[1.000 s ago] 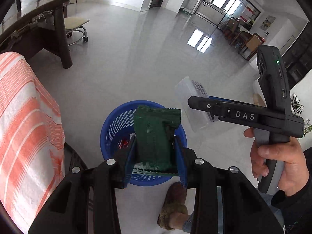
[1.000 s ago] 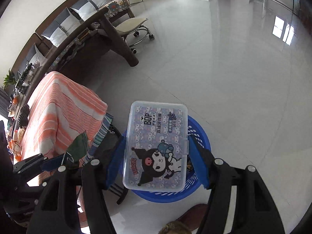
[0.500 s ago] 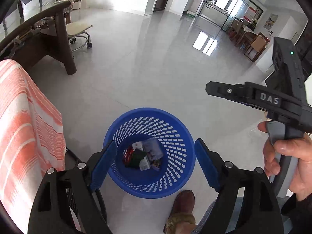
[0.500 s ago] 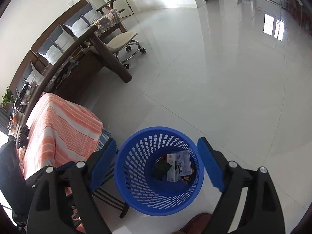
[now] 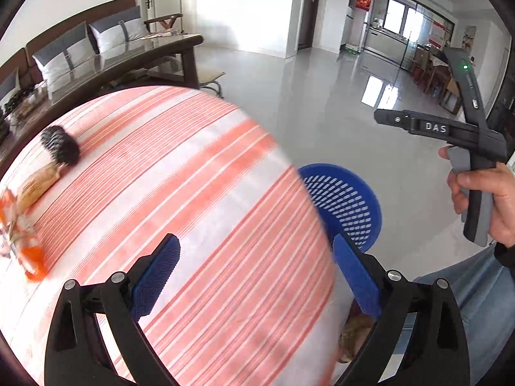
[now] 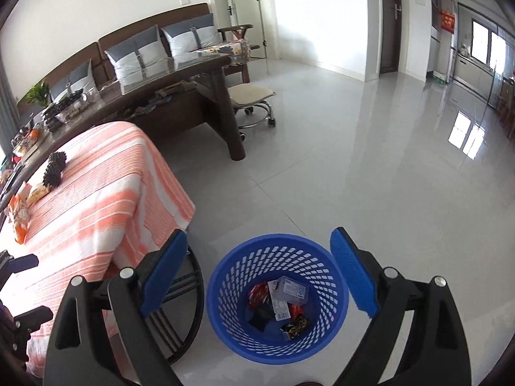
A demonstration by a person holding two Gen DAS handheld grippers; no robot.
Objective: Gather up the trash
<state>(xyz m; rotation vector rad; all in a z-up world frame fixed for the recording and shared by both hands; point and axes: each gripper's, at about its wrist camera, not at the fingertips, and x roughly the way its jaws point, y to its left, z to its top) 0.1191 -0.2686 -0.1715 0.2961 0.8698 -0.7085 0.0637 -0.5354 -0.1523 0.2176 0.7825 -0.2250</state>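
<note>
My left gripper (image 5: 256, 276) is tilted down over the orange-striped tablecloth (image 5: 193, 209), its jaws opening with nothing between the blue pads (image 5: 154, 273). My right gripper (image 6: 259, 276) points steeply down at the blue trash basket (image 6: 225, 276) on the floor, jaws also opening and empty, framing the basket's rim from above without touching it.

From the left wrist I see the right hand (image 5: 492, 206) wrapped around its gripper's handle, held up off to the side above the basket (image 5: 351, 206), whose inside this view hides behind the cloth edge. It also shows a black-bristled brush (image 5: 54, 160) and an orange wrapper (image 5: 22, 241) lying on the cloth, blurred.

Only the right wrist looks into the basket: a clear plastic box (image 6: 289, 292), a dark green packet (image 6: 262, 313) and red wrappers (image 6: 260, 294) lie at the bottom. It shows the brush (image 6: 54, 170) and wrapper (image 6: 19, 215) at the cloth's far end.
</note>
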